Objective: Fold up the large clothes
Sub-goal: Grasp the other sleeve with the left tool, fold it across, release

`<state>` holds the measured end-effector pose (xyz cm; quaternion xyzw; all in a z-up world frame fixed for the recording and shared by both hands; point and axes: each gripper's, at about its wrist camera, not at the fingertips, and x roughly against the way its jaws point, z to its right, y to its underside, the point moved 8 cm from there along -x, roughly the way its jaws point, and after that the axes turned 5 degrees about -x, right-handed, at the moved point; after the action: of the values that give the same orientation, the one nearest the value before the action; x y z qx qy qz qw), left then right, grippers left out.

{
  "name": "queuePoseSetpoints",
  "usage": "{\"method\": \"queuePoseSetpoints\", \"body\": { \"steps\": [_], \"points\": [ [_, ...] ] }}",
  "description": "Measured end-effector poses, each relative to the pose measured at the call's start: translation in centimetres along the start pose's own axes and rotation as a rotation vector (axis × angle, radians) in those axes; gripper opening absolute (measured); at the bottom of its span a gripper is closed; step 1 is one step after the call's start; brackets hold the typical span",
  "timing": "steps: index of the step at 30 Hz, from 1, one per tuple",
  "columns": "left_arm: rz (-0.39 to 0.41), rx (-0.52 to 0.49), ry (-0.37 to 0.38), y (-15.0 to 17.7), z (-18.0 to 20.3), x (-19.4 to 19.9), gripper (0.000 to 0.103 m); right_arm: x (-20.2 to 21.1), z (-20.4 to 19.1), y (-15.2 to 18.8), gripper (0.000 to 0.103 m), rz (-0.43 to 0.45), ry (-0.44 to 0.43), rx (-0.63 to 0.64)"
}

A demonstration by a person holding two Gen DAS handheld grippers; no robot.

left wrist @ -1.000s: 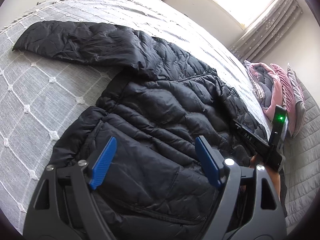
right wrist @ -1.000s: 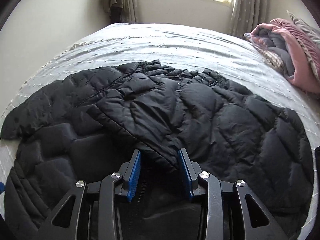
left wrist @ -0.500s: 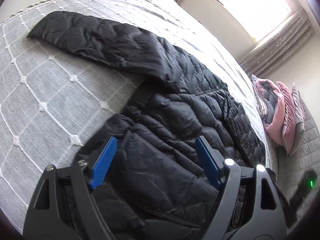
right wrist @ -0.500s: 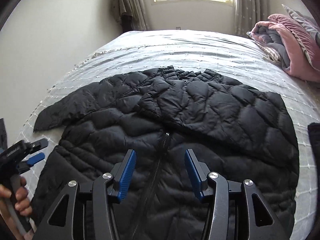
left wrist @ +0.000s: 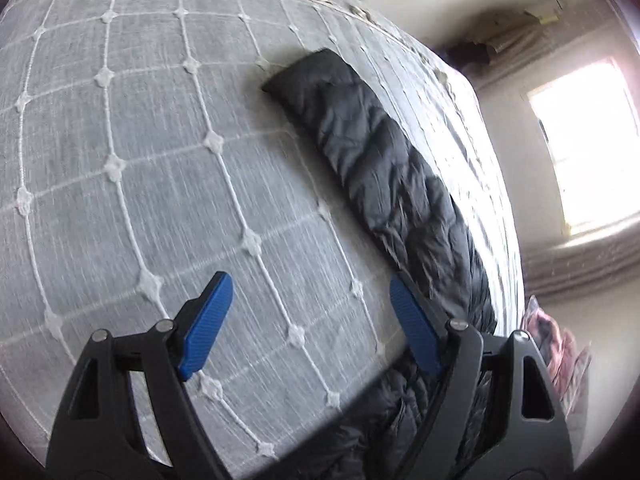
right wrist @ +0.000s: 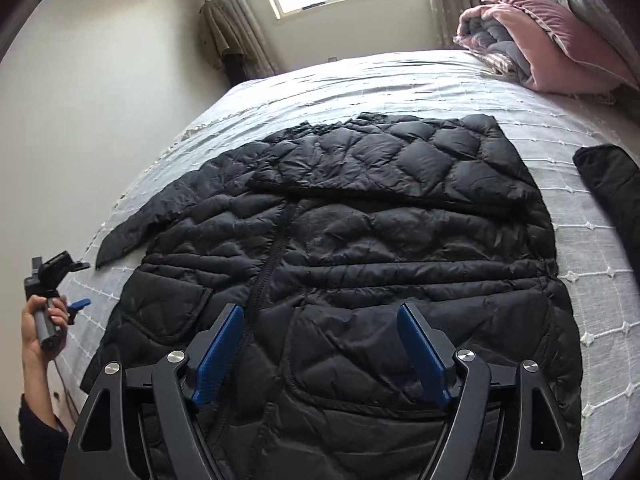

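Note:
A black quilted puffer jacket (right wrist: 360, 240) lies flat on the bed, zipper up, with its right sleeve folded across the chest (right wrist: 400, 168). Its left sleeve (right wrist: 148, 220) lies stretched out to the left. My right gripper (right wrist: 320, 344) is open and empty above the jacket's hem. My left gripper (left wrist: 308, 320) is open and empty over bare bedspread, with the outstretched sleeve (left wrist: 372, 160) ahead and to its right. The left gripper also shows in the right wrist view (right wrist: 60, 280), held in a hand beside the sleeve's cuff.
The grey bedspread (left wrist: 140, 160) with a white diamond pattern covers the bed. A rolled pink and grey duvet (right wrist: 540, 48) lies at the bed's far right. Another dark garment (right wrist: 612, 184) lies at the right edge. A window and curtains stand behind the bed.
My right gripper has let go of the folded sleeve, opened wide and pulled back toward the hem. My left gripper has swung left off the jacket body toward the outstretched sleeve.

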<state>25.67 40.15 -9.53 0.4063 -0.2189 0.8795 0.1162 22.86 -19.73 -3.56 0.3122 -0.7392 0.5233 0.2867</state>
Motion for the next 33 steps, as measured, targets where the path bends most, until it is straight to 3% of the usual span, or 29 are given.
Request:
{"method": "queuePoseSetpoints", "body": {
  "steps": [5, 9, 12, 13, 14, 15, 16, 17, 18, 21, 26, 28, 33],
  "points": [
    [0.009, 0.022, 0.018, -4.1, 0.7, -2.1, 0.081, 0.6, 1.2, -0.1, 0.080, -0.010, -0.021, -0.050],
    [0.073, -0.055, -0.089, -6.4, 1.7, -4.6, 0.081, 1.8, 1.2, -1.0, 0.080, 0.040, -0.027, -0.049],
    [0.056, -0.070, -0.139, -6.4, 1.9, -7.5, 0.081, 1.6, 1.1, -0.9, 0.080, 0.030, -0.018, -0.030],
    [0.089, -0.087, -0.177, -6.6, 1.9, -7.7, 0.081, 1.5, 1.2, -0.9, 0.080, 0.027, -0.016, -0.033],
    [0.127, -0.104, -0.217, -6.8, 2.2, -7.7, 0.075, 1.4, 1.4, -0.9, 0.080, 0.025, -0.016, -0.039],
    [0.154, -0.122, -0.241, -7.2, 2.7, -8.0, 0.053, 1.2, 1.5, -0.9, 0.080, 0.022, -0.015, -0.046],
    [0.155, -0.134, -0.241, -7.2, 3.1, -8.4, 0.038, 1.1, 1.7, -1.0, 0.080, 0.018, -0.015, -0.053],
    [0.134, -0.138, -0.246, -7.2, 3.2, -9.1, 0.012, 1.0, 1.8, -1.0, 0.080, 0.017, -0.013, -0.057],
    [0.124, -0.137, -0.261, -7.4, 3.1, -9.5, 0.007, 0.9, 2.0, -1.0, 0.080, 0.015, -0.007, -0.058],
    [0.168, -0.145, -0.274, -8.9, 3.1, -8.7, 0.004, 0.8, 2.3, -1.1, 0.080, 0.015, -0.001, -0.060],
    [0.285, -0.160, -0.184, -12.5, 4.4, -3.6, 0.004, 1.2, 2.6, -1.4, 0.080, 0.026, -0.009, -0.068],
    [0.325, -0.223, -0.199, -13.0, 5.4, -1.4, 0.004, 1.3, 2.7, -1.4, 0.080, 0.027, -0.008, -0.069],
    [0.383, -0.265, -0.103, -12.3, 9.1, 3.0, 0.003, 0.9, 3.3, -1.4, 0.080, 0.019, -0.004, -0.081]
  ]
}}
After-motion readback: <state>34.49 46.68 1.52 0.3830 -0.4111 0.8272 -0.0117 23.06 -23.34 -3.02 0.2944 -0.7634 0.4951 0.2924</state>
